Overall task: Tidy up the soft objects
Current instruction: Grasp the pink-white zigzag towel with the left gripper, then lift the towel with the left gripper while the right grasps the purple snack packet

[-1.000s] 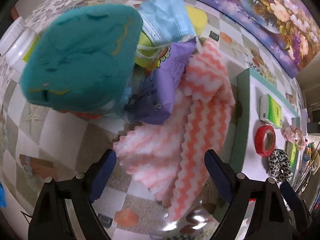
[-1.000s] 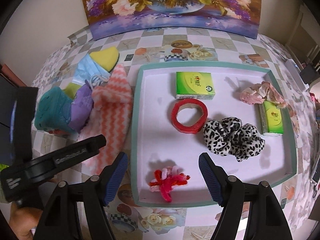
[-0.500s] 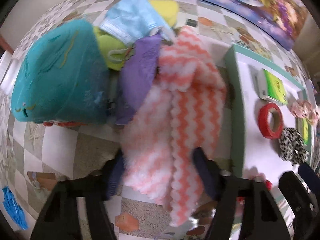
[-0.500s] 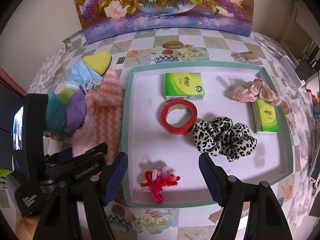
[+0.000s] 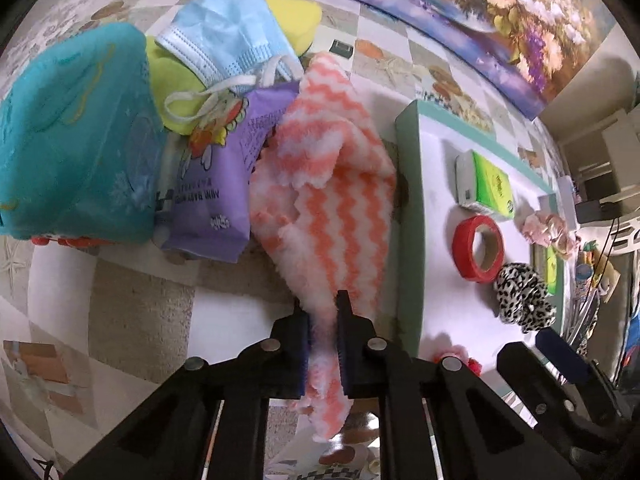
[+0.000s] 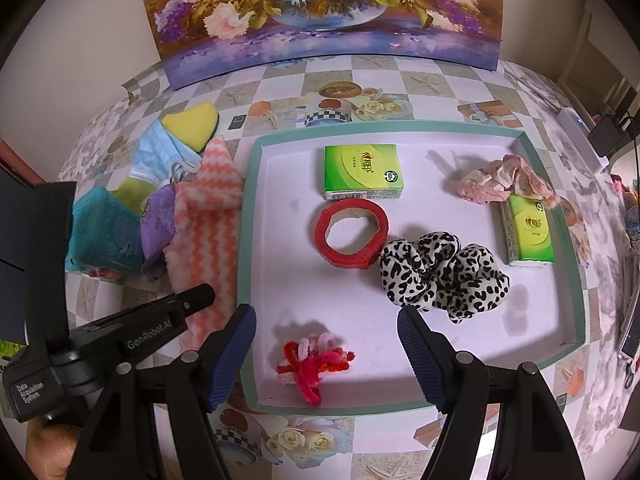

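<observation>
Two grippers over a checker-patterned desk (image 6: 432, 92). Far left: teal soft pack (image 5: 72, 136), then lime-yellow soft piece (image 5: 172, 80) and crumpled pale-blue face mask (image 5: 224, 44) with yellow sponge (image 5: 294, 12) behind it, purple wipes pouch (image 5: 220, 184) just beside. Next to the pouch, fluffy pink-and-white zigzag cloth (image 5: 336, 208), lying between pouch and tray, near end lifted off the desk and pinched. Left gripper (image 5: 322, 344) with jaws clamped almost fully together on that near end of the cloth, fluff bulging out below the pads. Right of the cloth, shallow white tray with mint-green rim (image 6: 248, 240). Inside the tray: pink-and-red pipe-cleaner tangle (image 6: 310, 364) near the front, red tape ring (image 6: 350, 232), green tissue packet (image 6: 362, 172) behind the ring, leopard-print fabric scrunchie (image 6: 440, 276) touching the ring, crumpled pink scrunchie (image 6: 506, 180), second green tissue packet (image 6: 530, 232) at the right wall. Right gripper (image 6: 326, 354) hanging over the tray's front edge, jaws spread wide, gripping nothing, the pipe-cleaner tangle lying between them below.
</observation>
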The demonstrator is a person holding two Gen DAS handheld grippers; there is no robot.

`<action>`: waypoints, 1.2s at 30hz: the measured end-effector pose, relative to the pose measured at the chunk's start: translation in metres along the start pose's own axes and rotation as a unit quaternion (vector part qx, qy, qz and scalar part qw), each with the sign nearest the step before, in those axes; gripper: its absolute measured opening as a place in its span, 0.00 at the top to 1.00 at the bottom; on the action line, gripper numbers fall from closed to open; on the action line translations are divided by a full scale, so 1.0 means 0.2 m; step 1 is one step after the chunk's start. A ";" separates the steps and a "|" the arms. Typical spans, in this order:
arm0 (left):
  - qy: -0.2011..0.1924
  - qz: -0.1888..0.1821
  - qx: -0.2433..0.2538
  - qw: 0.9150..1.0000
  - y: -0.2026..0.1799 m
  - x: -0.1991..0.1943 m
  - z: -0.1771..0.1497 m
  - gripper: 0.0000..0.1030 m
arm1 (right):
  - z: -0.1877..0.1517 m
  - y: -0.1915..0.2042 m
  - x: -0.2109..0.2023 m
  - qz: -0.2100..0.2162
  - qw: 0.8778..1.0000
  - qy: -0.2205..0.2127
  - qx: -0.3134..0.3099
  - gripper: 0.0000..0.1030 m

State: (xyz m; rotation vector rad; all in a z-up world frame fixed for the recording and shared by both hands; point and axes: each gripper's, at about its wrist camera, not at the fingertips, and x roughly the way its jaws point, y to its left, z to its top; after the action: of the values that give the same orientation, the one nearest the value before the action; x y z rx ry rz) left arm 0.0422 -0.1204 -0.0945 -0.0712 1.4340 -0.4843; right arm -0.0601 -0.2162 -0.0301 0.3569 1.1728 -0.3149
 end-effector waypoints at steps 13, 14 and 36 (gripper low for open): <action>-0.098 -0.069 -0.006 0.993 0.01 -0.28 0.11 0.89 | 0.01 -0.02 -0.03 0.001 1.000 -0.012 0.007 0.26; -0.105 -0.073 -0.005 0.992 0.02 -0.31 0.10 0.89 | 0.01 -0.02 -0.03 0.002 1.000 -0.016 0.008 0.26; -0.253 -0.035 -0.087 0.963 0.39 -0.85 0.37 0.89 | 0.31 0.25 -0.08 0.073 0.995 -0.072 -0.003 0.26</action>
State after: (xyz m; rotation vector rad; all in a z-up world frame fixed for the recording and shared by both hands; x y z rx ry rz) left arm 0.1246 -0.0056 0.0486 -0.3641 0.9697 -0.3627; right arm 0.0065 -0.1965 0.0109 0.4049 0.9999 -0.2064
